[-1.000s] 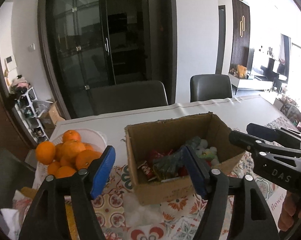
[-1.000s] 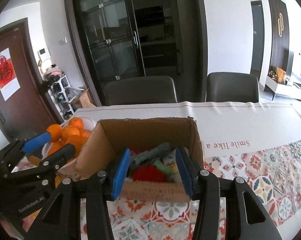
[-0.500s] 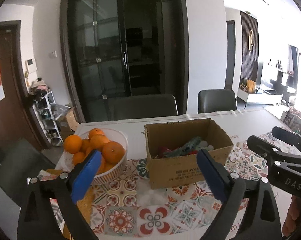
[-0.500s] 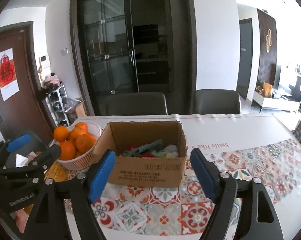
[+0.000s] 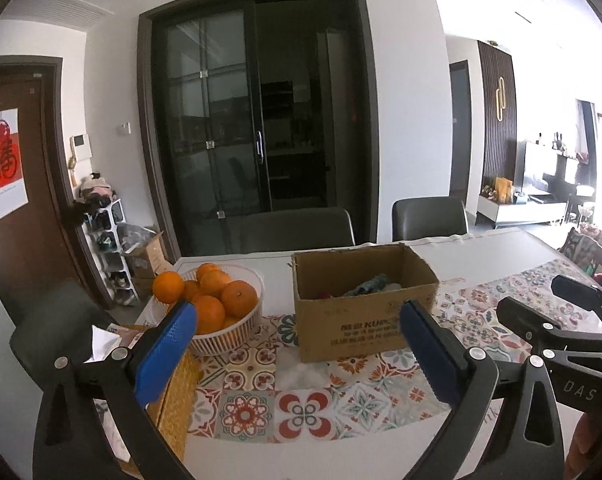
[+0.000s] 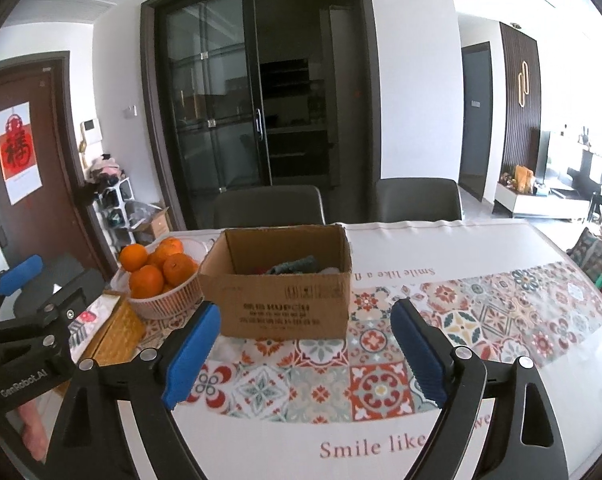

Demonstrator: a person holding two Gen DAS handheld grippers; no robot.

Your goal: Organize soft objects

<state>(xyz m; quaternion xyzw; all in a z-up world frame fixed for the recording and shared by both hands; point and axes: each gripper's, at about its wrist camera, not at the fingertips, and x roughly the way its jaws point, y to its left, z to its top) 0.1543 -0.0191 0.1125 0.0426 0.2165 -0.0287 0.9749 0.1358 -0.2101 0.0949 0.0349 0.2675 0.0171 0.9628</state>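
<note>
A brown cardboard box stands on the patterned table runner. Soft toys lie inside it, a teal one on top, the rest mostly hidden by the walls. My left gripper hovers back from the box, open wide with nothing between its blue pads. My right gripper also hangs in front of the box, its jaws opening and empty. A wispy white clump lies on the runner just in front of the box.
A white basket of oranges sits left of the box. A yellow woven case lies nearer, at the table's left edge. Two dark chairs stand behind the table. White cloth covers the table's right.
Both grippers have drawn back from the box and risen a little. Their jaws have spread wider, the right one from a narrow gap over the box. Neither holds anything.
</note>
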